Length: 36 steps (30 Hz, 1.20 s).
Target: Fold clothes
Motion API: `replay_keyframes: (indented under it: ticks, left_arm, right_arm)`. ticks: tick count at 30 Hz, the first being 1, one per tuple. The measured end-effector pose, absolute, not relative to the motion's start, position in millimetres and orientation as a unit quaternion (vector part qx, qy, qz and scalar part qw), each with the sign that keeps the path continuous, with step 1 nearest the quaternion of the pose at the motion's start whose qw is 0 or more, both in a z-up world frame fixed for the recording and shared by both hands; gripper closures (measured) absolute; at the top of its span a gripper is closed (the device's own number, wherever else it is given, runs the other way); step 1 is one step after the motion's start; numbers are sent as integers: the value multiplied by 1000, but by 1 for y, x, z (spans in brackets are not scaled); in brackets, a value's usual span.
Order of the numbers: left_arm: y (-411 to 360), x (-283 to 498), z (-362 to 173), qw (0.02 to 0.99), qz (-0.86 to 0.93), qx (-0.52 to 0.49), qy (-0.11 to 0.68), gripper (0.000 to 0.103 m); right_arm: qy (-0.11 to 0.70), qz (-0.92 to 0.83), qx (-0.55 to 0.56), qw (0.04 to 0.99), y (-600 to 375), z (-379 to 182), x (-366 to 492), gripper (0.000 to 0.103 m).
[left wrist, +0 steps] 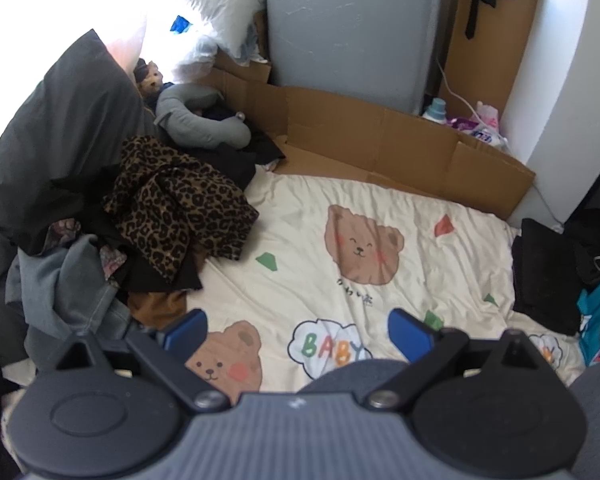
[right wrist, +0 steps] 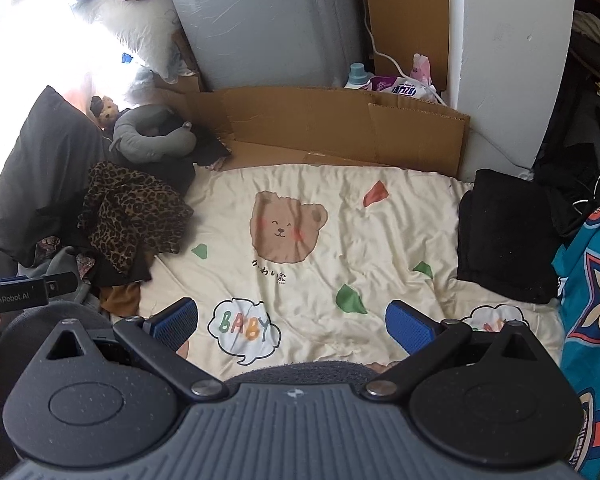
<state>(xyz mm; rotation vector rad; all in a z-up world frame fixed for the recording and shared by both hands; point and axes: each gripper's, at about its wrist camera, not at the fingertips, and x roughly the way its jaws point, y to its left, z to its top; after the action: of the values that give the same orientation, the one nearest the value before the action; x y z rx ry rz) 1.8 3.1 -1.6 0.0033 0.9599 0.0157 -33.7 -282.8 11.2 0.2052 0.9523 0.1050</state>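
Bedroom scene: our left gripper and right gripper hover over the bed, jaws apart and empty; unfolded clothes heap far left, folded black garment right.

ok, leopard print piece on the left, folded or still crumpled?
Crumpled. The leopard print garment lies bunched on the pile of clothes, irregular folds, no flat edges. Both grippers open, empty.

Soft matt cloth bedsheet, corrugated cardboard
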Motion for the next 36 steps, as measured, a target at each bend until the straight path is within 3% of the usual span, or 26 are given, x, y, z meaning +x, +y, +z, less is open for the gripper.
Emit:
replay_keyframes:
  ticks: [36]
  left_arm:
    - [0,1,0,888,16,19,459,5]
  right_arm:
    - [454,43,97,885,-286,12,-36,0]
